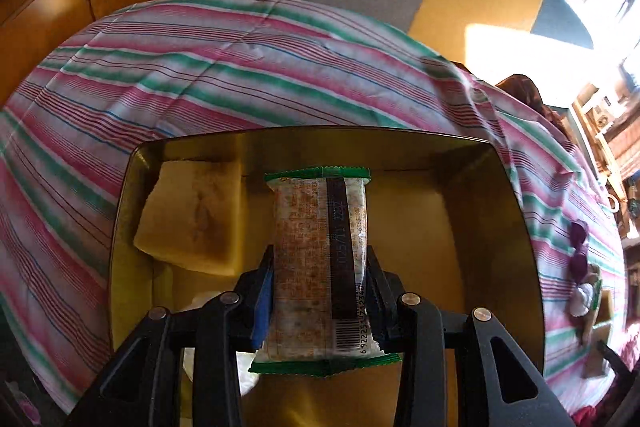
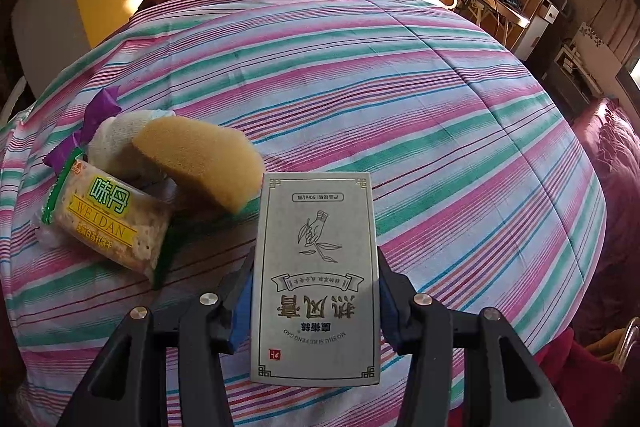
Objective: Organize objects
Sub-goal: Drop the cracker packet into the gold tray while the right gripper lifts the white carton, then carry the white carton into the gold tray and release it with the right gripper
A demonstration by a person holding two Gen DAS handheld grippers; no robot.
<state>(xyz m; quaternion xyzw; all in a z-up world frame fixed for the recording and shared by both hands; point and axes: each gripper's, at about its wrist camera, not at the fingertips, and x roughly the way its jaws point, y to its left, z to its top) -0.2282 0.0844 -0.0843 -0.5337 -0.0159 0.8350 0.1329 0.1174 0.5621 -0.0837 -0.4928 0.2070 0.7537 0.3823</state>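
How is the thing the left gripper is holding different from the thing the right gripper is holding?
The left gripper holds a cracker packet: soft, see-through plastic with green crimped ends. The right gripper holds a grey carton: stiff, flat card printed with a drawing and characters.

The cracker packet hangs over a gold tin that already holds a sponge. The grey carton hangs over the striped cloth.

Both are gripped by their sides between shut jaws.

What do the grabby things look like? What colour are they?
Both are alike. The left tool and right tool are black plastic, with two fingers lined with blue pads. Four round silver bolts sit on the black link bars, which have long cut-out slots. No cables, sleeves or hands show.
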